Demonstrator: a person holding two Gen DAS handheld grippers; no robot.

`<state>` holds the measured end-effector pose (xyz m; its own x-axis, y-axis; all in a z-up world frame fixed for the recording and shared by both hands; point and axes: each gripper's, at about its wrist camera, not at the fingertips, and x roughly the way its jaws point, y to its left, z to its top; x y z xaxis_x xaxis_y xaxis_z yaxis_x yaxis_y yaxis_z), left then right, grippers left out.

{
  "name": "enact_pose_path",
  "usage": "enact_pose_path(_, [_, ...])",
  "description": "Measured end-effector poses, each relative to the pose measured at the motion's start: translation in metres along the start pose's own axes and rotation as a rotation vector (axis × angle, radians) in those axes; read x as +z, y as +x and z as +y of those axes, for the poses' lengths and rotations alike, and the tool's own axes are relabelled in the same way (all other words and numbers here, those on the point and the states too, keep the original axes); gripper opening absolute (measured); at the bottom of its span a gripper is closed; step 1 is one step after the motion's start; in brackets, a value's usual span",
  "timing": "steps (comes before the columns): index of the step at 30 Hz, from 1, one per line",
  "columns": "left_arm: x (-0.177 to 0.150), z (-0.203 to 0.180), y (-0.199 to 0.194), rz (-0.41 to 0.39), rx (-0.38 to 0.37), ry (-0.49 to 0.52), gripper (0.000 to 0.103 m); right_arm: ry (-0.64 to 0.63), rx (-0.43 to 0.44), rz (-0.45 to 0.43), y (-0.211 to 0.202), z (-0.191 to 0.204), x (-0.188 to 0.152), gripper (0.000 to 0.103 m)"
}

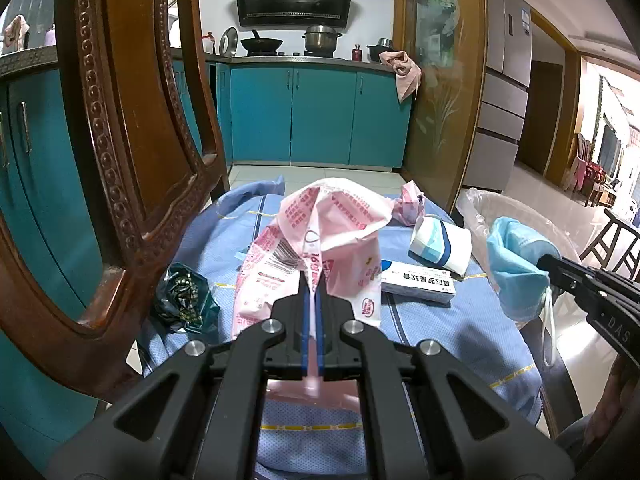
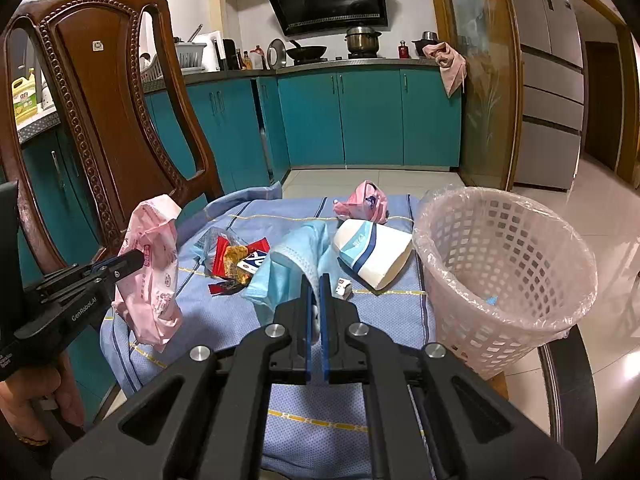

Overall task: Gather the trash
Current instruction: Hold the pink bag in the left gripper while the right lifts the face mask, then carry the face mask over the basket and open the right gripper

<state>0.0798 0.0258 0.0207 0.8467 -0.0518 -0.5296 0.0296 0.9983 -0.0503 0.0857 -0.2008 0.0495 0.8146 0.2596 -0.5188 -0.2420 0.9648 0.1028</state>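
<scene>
Left wrist view: left gripper (image 1: 313, 280) pinching a pink plastic bag (image 1: 320, 236), lifted above a blue cloth (image 1: 440, 320) spread over the table. Just beyond the bag: a white-and-blue paper cup (image 1: 440, 246) on its side, a flat white box (image 1: 418, 282), a small pink wrapper (image 1: 412, 204); a dark green wrapper (image 1: 182, 298) lying left, near the cloth's edge and close to a carved wooden chair (image 1: 120, 160).

Right wrist view: right gripper (image 2: 318, 284) clamped on a light blue face mask (image 2: 288, 264) (ear loop dangling in the other view), held above the cloth, left of a lined white basket (image 2: 504, 268) standing at the table's right edge. Red snack wrappers (image 2: 236, 258) left of the mask, paper cup between mask and basket. Tiled floor (image 2: 560, 220) open beyond the basket, chair crowding the left side.
</scene>
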Motion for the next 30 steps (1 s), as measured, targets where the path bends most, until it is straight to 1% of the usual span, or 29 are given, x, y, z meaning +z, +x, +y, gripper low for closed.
enact_pose_path(2, [0.000,0.000,0.000,0.000,0.000,0.000,0.004,0.005,-0.010,-0.012,-0.001,-0.002,0.001,0.004])
enact_pose_path(4, [0.000,0.001,-0.001,-0.003,0.000,-0.001,0.004,0.028,-0.040,-0.054,-0.007,-0.011,0.007,0.004])
enact_pose_path(6, [0.000,0.000,0.000,-0.004,-0.001,-0.001,0.004,0.054,-0.095,-0.107,-0.012,-0.026,0.016,0.004])
enact_pose_path(8, [-0.001,0.000,0.000,-0.002,-0.001,-0.001,0.004,0.100,-0.165,-0.161,-0.015,-0.051,0.029,0.004])
enact_pose_path(9, [-0.001,0.000,0.000,-0.001,-0.001,-0.001,0.003,0.122,-0.218,-0.190,-0.016,-0.066,0.036,0.004])
enact_pose_path(11, [-0.001,0.000,0.000,-0.001,-0.001,-0.001,0.004,0.141,-0.284,-0.217,-0.012,-0.086,0.042,0.004])
enact_pose_path(14, [-0.002,0.000,0.001,0.000,0.000,-0.002,0.003,0.184,-0.345,-0.209,0.005,-0.117,0.047,0.004])
enact_pose_path(15, [-0.002,0.000,0.001,0.001,0.001,-0.002,0.004,0.187,-0.358,-0.188,0.014,-0.125,0.046,0.009])
enact_pose_path(16, [-0.002,0.000,0.001,0.002,0.001,-0.001,0.004,0.193,-0.370,-0.150,0.027,-0.133,0.043,0.017])
enact_pose_path(17, [-0.002,0.000,0.001,0.003,0.001,-0.001,0.004,0.211,-0.381,-0.099,0.040,-0.142,0.038,0.042])
enact_pose_path(18, [-0.002,-0.001,0.002,0.004,0.001,-0.001,0.004,0.245,-0.386,-0.068,0.046,-0.149,0.033,0.058])
enact_pose_path(20, [-0.002,-0.001,0.002,0.005,0.000,0.002,0.004,0.284,-0.384,-0.063,0.042,-0.154,0.029,0.059])
enact_pose_path(22, [-0.003,-0.001,0.002,0.007,0.000,0.007,0.004,0.310,-0.366,-0.132,0.018,-0.150,0.027,0.066])
enact_pose_path(24, [-0.004,-0.002,0.002,0.008,-0.001,0.013,0.003,0.383,-0.359,-0.242,-0.016,-0.145,0.020,0.085])
enact_pose_path(26, [-0.005,-0.003,0.003,0.009,-0.004,0.022,0.004,0.460,-0.350,-0.320,-0.041,-0.144,0.013,0.093])
enact_pose_path(27, [-0.005,-0.006,0.004,0.012,-0.009,0.029,0.004,0.497,-0.344,-0.361,-0.055,-0.141,0.007,0.096])
enact_pose_path(28, [-0.006,-0.008,0.005,0.015,-0.013,0.034,0.003,0.504,-0.343,-0.381,-0.062,-0.138,0.002,0.097])
enact_pose_path(30, [-0.006,-0.017,0.006,0.019,-0.024,0.054,0.004,0.474,-0.341,-0.381,-0.067,-0.130,-0.002,0.098])
